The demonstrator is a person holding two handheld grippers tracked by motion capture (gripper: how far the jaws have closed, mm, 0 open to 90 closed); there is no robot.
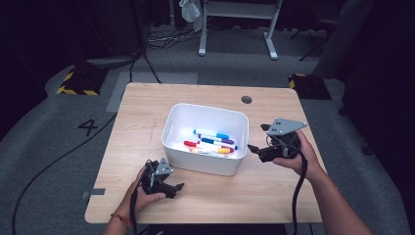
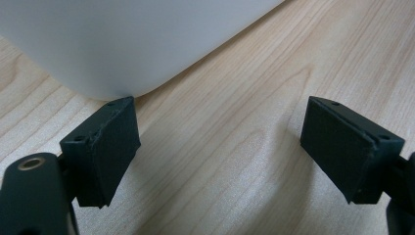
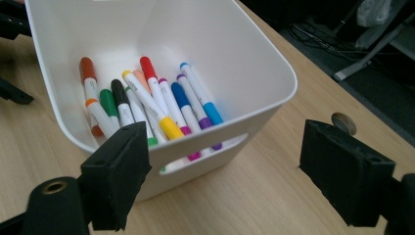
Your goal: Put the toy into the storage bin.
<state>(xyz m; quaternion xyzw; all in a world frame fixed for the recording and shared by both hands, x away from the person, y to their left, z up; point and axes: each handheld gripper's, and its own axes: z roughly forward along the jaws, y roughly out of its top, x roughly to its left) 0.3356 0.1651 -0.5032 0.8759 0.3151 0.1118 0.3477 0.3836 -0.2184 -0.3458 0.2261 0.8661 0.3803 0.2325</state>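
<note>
A white plastic bin (image 1: 205, 166) stands in the middle of the wooden table (image 1: 142, 107) and holds several coloured markers (image 1: 213, 142). The markers (image 3: 161, 105) lie side by side on the bin's floor, inside its white wall (image 3: 244, 63). My left gripper (image 1: 180, 187) rests on the table near the bin's front left corner (image 2: 117, 58), open, with bare wood between its jaws. My right gripper (image 1: 251, 147) hovers just right of the bin, pointing at its right wall, open and holding nothing. In its own view the right gripper (image 3: 235, 181) frames the bin's handle slot.
A round cable hole (image 1: 246, 99) sits in the table's far right part. A white desk frame (image 1: 235, 19) and cables stand on the grey floor beyond. A grey tape strip (image 1: 93, 193) marks the table's front left edge.
</note>
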